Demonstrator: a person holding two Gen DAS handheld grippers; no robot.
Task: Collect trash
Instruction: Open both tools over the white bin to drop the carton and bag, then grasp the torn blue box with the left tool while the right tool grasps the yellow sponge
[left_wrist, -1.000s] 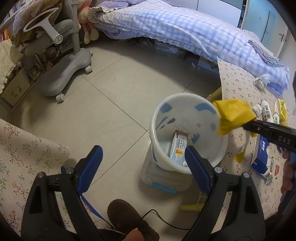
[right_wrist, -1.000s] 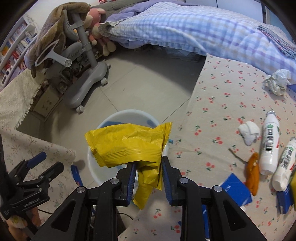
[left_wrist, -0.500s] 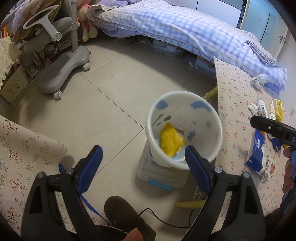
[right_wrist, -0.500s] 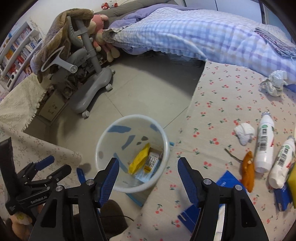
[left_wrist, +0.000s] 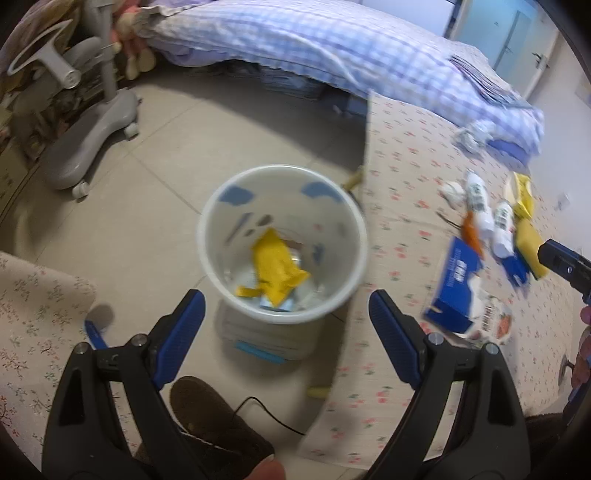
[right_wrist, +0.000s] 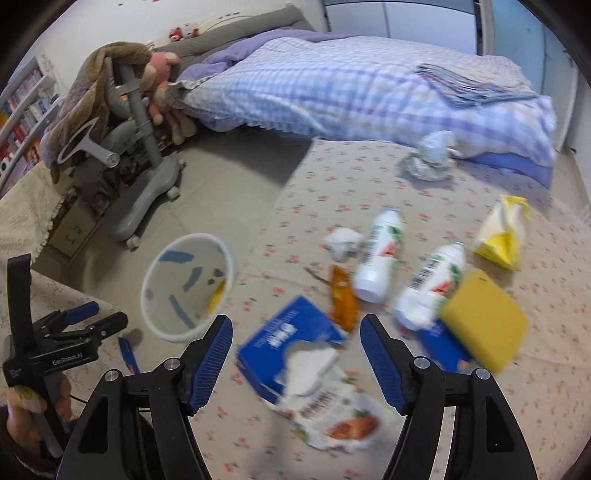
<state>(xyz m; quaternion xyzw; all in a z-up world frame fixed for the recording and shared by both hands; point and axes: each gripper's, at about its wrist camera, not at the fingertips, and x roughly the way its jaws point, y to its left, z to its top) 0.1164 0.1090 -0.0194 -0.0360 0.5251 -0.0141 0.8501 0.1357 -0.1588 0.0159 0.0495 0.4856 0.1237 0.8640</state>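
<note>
yellow wrapper (left_wrist: 277, 264) crumpled | inside white bin (left_wrist: 207, 254) | floor beside table

Home bedroom: bed (right_wrist: 362, 85), bookshelf (right_wrist: 22, 107)

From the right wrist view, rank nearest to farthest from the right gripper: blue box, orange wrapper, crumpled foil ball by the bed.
1. Blue box, between the open jaws of the right gripper.
2. Orange wrapper, just beyond, mid-table.
3. Crumpled foil ball, far edge by the bed.

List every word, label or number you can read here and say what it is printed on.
"GenRobot.AI": on the left gripper body, seen from the right wrist.
Blue box: white characters, too blurred to read.
Two white bottles: labels and barcodes, unreadable.
Torn wrapper: print blurred.
</note>
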